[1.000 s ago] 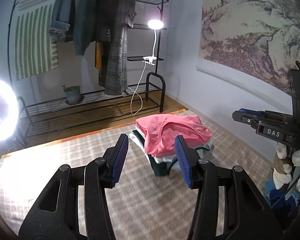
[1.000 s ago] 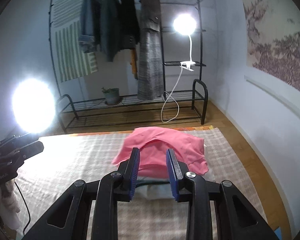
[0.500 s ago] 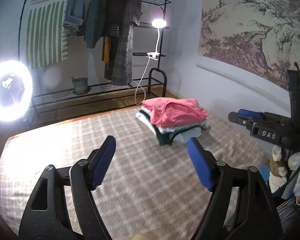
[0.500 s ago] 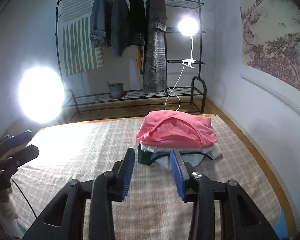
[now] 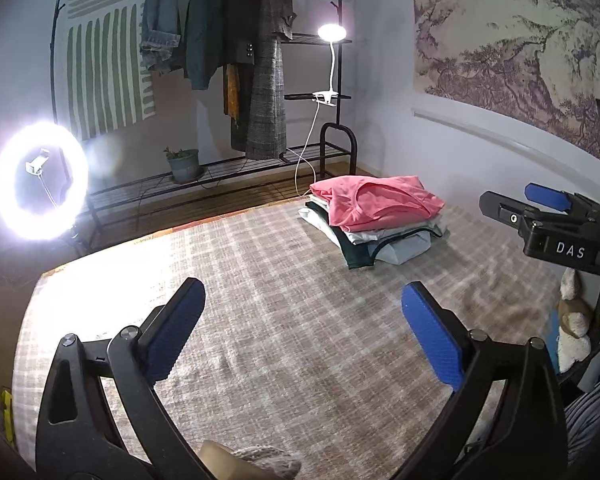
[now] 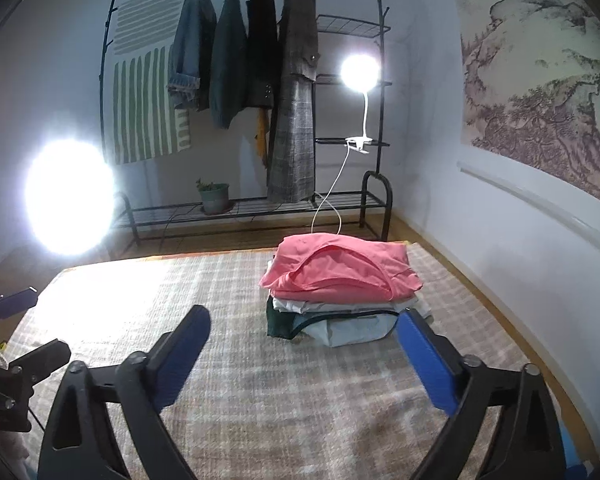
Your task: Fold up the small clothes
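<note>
Right wrist: stack's [image 6: 340, 304] lower garments hardly distinguishable

folded clothes stack [image 5: 374, 216], checked blanket [image 5: 284, 320]

I faced a pale wall [image 6: 40, 60] at the far end of the room, with a black clothes rack [image 6: 316, 208] standing against it. Coats and a jacket [image 6: 296, 100] hung from its top rail, beside a green-striped cloth [image 6: 144, 104]. A potted plant [image 6: 214, 196] sat on the rack's low shelf. A clip lamp [image 6: 360, 72] glowed on the rack's right side, its white cord trailing down. A ring light [image 5: 40, 180] blazed at the far left. On the right wall hung a mountain landscape painting [image 5: 520, 44]. A checked rug [image 6: 260, 400] covered the wooden floor [image 6: 420, 228].
</note>
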`<state>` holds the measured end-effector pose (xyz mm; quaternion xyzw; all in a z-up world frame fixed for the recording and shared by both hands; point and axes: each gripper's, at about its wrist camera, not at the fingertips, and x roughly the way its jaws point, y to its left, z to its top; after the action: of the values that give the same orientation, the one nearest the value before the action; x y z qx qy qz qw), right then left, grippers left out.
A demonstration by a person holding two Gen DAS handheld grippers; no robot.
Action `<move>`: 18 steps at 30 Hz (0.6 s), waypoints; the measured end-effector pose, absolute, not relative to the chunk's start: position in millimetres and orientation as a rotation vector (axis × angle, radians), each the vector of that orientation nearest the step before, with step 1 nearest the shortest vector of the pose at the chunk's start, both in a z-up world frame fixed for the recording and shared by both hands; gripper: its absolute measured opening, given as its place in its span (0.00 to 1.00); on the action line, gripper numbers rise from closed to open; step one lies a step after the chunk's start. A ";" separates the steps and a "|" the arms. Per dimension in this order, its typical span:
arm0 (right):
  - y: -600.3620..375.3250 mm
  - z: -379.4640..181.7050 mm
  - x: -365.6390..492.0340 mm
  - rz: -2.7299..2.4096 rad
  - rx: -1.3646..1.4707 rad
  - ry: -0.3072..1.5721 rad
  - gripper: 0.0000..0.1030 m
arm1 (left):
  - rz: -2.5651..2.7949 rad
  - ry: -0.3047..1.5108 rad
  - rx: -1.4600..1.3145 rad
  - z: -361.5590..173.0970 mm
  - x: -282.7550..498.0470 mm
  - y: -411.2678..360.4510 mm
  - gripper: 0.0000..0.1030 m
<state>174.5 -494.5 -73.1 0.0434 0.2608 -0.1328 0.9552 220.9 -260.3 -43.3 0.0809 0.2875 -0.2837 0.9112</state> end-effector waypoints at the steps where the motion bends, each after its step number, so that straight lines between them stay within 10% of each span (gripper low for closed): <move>1: -495.0 -73.0 174.7 -0.272 0.089 0.526 0.98 | -0.581 0.598 0.162 -43.5 221.6 -260.0 0.98; 18: -501.2 -76.0 174.9 -0.271 0.082 0.517 1.00 | -0.598 0.619 0.157 -48.9 224.2 -260.2 0.99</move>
<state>174.9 -501.2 -76.0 0.0403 0.2549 -0.1337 0.9568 224.2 -260.2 -48.9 0.0759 0.2999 -0.2897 0.9057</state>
